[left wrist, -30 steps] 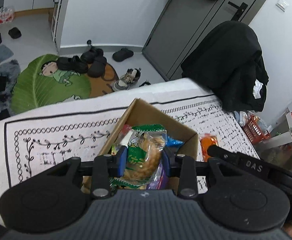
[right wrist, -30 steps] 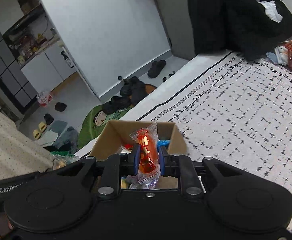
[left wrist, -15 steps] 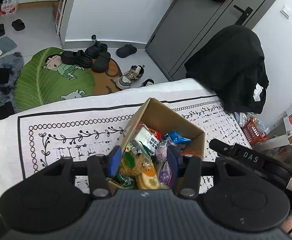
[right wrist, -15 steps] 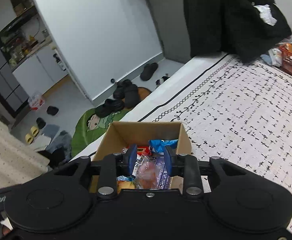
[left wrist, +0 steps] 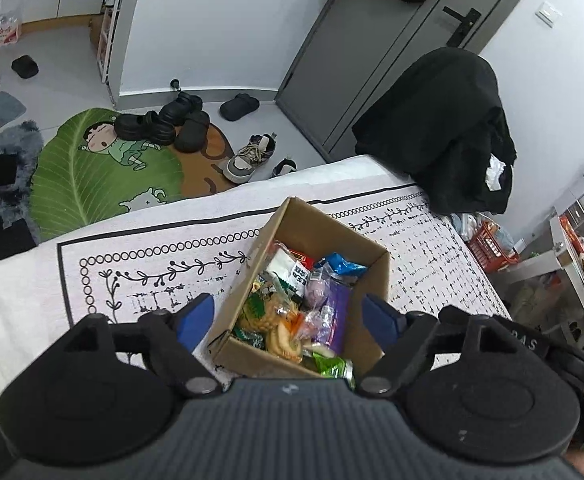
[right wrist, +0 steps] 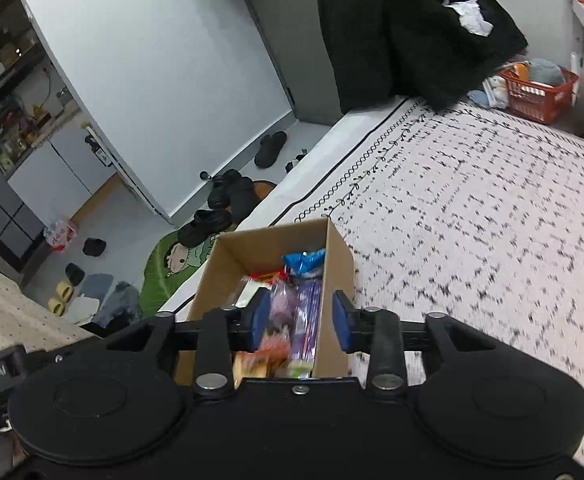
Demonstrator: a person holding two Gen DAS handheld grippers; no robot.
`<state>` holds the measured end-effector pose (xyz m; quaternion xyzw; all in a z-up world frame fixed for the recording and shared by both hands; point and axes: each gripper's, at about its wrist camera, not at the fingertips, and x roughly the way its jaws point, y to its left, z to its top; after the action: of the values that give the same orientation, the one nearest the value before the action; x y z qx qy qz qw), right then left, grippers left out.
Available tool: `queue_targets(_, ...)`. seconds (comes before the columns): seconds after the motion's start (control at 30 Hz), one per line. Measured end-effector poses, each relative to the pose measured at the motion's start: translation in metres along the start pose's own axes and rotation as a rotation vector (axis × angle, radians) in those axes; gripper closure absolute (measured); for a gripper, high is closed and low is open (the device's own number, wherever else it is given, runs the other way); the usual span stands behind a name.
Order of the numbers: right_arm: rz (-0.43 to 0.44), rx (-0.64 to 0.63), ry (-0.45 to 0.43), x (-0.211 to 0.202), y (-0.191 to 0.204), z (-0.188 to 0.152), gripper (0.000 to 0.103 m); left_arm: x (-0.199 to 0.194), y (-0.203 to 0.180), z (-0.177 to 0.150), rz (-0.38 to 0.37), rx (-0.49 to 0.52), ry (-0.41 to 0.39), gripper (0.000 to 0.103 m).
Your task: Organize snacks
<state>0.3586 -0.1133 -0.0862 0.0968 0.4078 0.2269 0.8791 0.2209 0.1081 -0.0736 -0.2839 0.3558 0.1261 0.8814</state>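
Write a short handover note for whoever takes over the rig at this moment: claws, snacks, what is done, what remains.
Left claw: open, empty, above the cardboard box.
Right claw: open, empty, above the same box.
The box stands on the patterned cloth and holds mixed snack packets, including a blue packet at its far end.
Done: the packets in view are in the box.
Left: no loose snacks show on the visible cloth; check outside these views before finishing.

brown cardboard box (left wrist: pixel 312 222) on white cloth (left wrist: pixel 151 268) with black vine-and-dash pattern.
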Motion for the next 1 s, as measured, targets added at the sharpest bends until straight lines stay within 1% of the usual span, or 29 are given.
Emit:
queue_targets(0.03,0.001,0.006,-0.002,-0.005,-0.001,-0.004,0.061,-0.005,-0.001,-0.001,-0.002,0.006,0.0,0.02)
queue_targets(0.07,0.002,0.012,-0.004,-0.01,-0.001,-0.008,0.061,-0.01,-0.002,-0.002,-0.006,0.012,-0.001,0.018)
queue_targets(0.17,-0.002,0.025,-0.015,-0.027,-0.003,-0.016,0.061,-0.025,-0.005,-0.007,-0.01,0.036,-0.009,0.016)
queue_targets(0.27,0.002,0.032,-0.034,-0.047,-0.003,-0.023,0.055,-0.038,-0.008,-0.012,-0.015,0.065,-0.004,0.014)
queue_targets(0.4,0.006,0.035,-0.053,-0.073,-0.004,-0.035,0.049,-0.055,-0.014,-0.022,-0.012,0.101,-0.003,0.009)
queue_targets(0.57,0.002,0.027,-0.081,-0.106,-0.006,-0.048,0.039,-0.079,-0.019,-0.036,-0.013,0.14,-0.017,0.007)
queue_targets(0.67,0.0,0.024,-0.11,-0.127,-0.007,-0.052,0.03,-0.094,-0.022,-0.043,-0.02,0.153,-0.039,0.006)
queue_targets(0.7,-0.001,0.021,-0.122,-0.135,-0.006,-0.054,0.025,-0.098,-0.023,-0.046,-0.023,0.159,-0.045,0.005)
queue_targets(0.8,-0.002,-0.001,-0.155,-0.156,-0.003,-0.058,0.017,-0.112,-0.027,-0.052,-0.031,0.182,-0.062,0.0)
queue_targets(0.9,-0.012,-0.02,-0.184,-0.175,-0.001,-0.063,0.007,-0.125,-0.03,-0.059,-0.036,0.209,-0.075,0.0)
queue_targets(1.0,-0.017,-0.034,-0.201,-0.191,0.001,-0.069,0.003,-0.137,-0.033,-0.066,-0.03,0.236,-0.088,0.0)
